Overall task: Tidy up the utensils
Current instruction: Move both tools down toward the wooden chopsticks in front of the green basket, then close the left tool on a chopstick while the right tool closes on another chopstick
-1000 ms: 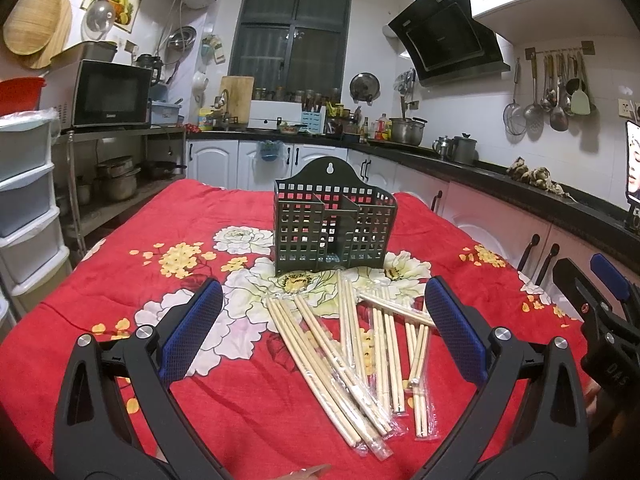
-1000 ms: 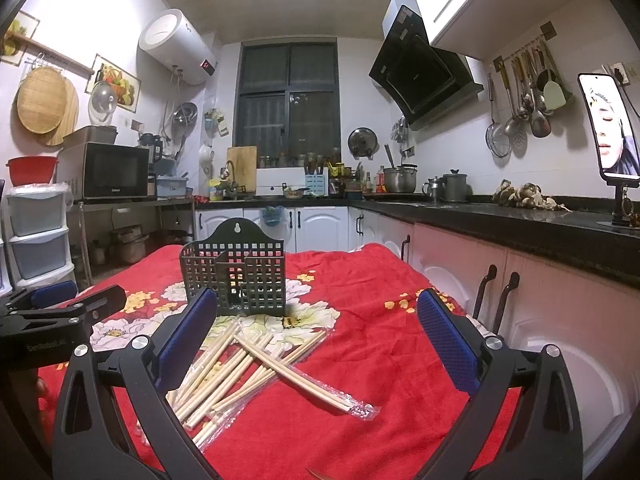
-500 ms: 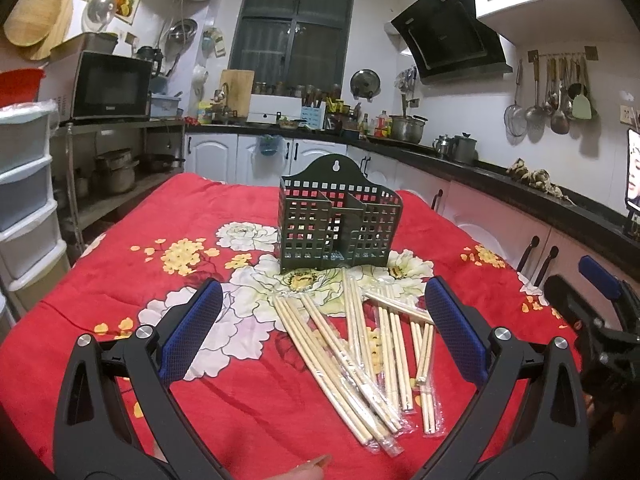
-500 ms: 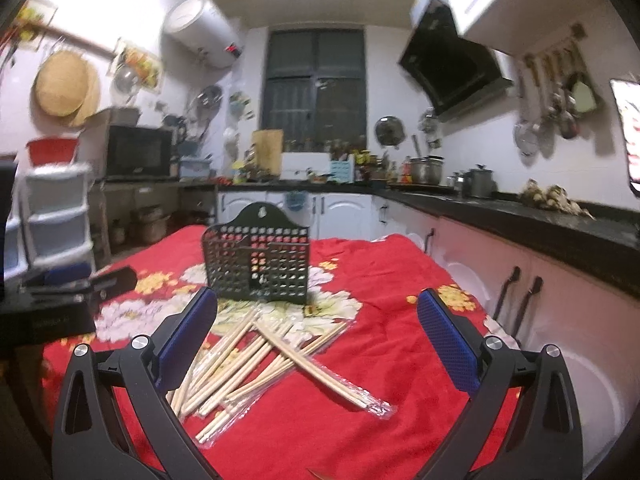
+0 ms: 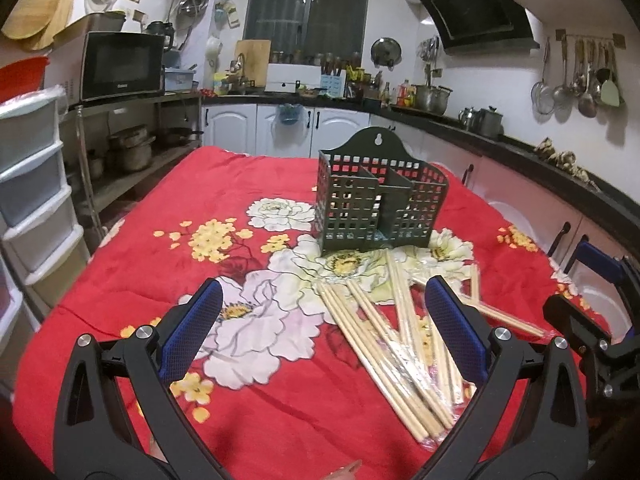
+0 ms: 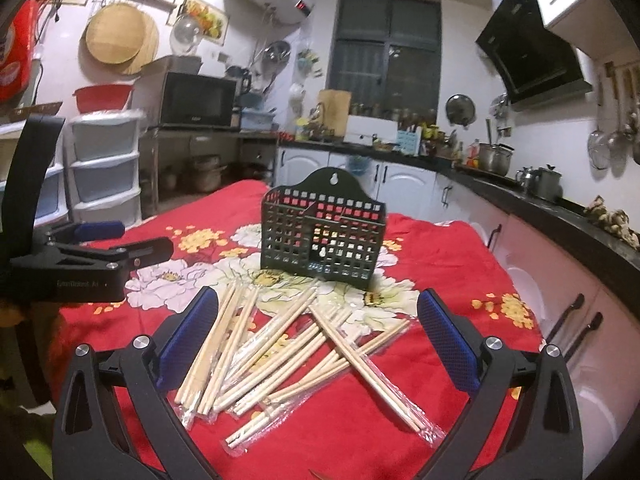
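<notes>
1. I am holding my left gripper (image 5: 324, 320) wide, nothing between its blue pads (image 5: 192, 332), above the near left part of the red flowered tablecloth (image 5: 240, 184) — bare cloth is lying under it and off to its left as far as the table's edge.
2. I am holding my right gripper (image 6: 320, 332) spread wide as well, gripping nothing, over the heap of pale wooden chopsticks in clear plastic sleeves (image 6: 288, 340).
3. The cloth to the right of the heap is lying bare toward the white lower cabinets (image 6: 560, 300).
4. The chopsticks are lying loose and crossing one another, fanned out just in front of the dark green perforated plastic utensil holder (image 5: 380, 200).
5. The holder is standing upright near the table's middle, its divided compartments showing no utensils — its arched back has a hanging hole.
</notes>
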`<action>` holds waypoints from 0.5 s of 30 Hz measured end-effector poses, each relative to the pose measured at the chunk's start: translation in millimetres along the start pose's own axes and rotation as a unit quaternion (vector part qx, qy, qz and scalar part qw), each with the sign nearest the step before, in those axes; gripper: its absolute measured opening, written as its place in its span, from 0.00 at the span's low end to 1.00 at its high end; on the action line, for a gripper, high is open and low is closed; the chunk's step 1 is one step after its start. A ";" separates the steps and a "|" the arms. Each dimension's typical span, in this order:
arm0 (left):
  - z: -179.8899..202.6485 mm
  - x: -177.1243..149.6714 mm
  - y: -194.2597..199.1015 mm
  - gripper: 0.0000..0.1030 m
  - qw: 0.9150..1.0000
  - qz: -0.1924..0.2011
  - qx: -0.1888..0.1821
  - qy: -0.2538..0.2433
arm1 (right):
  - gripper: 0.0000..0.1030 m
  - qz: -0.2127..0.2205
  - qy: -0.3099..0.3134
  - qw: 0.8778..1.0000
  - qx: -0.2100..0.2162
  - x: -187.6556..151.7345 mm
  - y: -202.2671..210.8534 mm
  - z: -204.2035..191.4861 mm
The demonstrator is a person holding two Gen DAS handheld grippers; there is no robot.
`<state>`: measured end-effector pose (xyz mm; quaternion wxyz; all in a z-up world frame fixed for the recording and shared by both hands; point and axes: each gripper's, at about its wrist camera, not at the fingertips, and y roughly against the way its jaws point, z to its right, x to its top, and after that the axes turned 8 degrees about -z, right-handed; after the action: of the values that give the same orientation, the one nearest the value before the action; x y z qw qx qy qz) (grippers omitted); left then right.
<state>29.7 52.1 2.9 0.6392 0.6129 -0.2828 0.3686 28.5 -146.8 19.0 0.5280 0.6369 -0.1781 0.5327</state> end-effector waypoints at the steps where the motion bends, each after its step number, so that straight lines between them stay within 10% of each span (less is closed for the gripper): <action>1: -1.0 2.5 -2.6 0.91 1.000 -0.006 -0.005 -0.001 | 0.92 -0.005 0.000 1.000 0.005 2.4 -2.8 0.5; 15: -7.4 32.4 -50.3 0.75 0.995 -0.081 -0.047 -0.017 | 0.71 -0.111 0.008 0.992 0.054 27.2 -63.1 23.2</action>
<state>88.6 64.6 -0.4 0.6902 0.6092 -0.2597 0.2916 99.8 -133.7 15.0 0.5502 0.6761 -0.0727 0.4846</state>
